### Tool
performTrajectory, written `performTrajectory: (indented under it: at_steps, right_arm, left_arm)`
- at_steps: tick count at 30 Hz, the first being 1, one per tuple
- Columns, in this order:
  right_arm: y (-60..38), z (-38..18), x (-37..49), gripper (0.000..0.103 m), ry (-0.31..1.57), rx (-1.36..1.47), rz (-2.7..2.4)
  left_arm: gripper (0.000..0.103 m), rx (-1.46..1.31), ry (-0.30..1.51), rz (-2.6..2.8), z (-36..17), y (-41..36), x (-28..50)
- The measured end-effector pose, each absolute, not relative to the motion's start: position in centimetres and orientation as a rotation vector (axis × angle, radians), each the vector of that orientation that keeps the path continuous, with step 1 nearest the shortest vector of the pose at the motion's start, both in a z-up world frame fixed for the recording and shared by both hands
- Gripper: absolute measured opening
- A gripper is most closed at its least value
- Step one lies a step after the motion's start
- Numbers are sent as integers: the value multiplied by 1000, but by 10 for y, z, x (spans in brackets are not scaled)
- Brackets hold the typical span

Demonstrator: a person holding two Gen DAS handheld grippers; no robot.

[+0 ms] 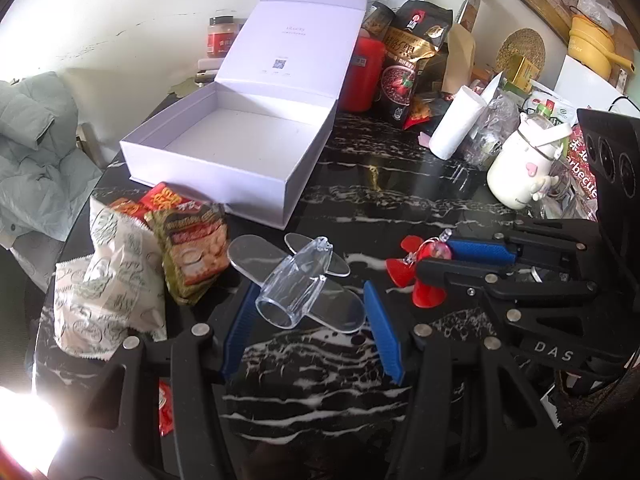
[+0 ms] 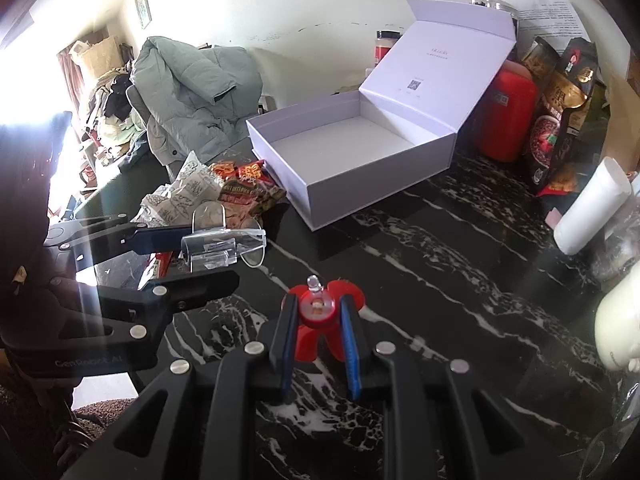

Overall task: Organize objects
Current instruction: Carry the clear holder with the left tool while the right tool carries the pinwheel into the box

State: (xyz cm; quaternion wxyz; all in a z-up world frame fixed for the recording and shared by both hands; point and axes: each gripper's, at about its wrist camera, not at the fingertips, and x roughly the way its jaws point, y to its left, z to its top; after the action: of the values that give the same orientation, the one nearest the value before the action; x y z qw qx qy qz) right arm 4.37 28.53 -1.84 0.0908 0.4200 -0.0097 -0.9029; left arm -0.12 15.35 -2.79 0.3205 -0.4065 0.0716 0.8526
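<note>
A clear plastic propeller toy lies on the black marble table, between the open blue fingers of my left gripper, which do not touch it. It also shows in the right wrist view. A red propeller toy stands further right. My right gripper is shut on its round hub, also seen in the left wrist view. An open white box stands empty behind, lid up; it also shows in the right wrist view.
Snack packets and a white printed bag lie left of the clear toy. A red canister, food bags, a white roll and a white jar crowd the back right. A grey jacket hangs on a chair.
</note>
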Motion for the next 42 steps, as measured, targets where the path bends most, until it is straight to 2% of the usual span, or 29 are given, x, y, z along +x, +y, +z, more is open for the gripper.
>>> performTrajectory:
  at_steps: [27, 42]
  right_arm:
    - [308, 22, -37, 20, 80, 1155, -2748]
    - [315, 37, -105, 20, 81, 1099, -2760]
  left_arm:
    - [53, -994, 313, 2293, 10, 194, -77]
    - [53, -959, 373, 2329, 30, 202, -144]
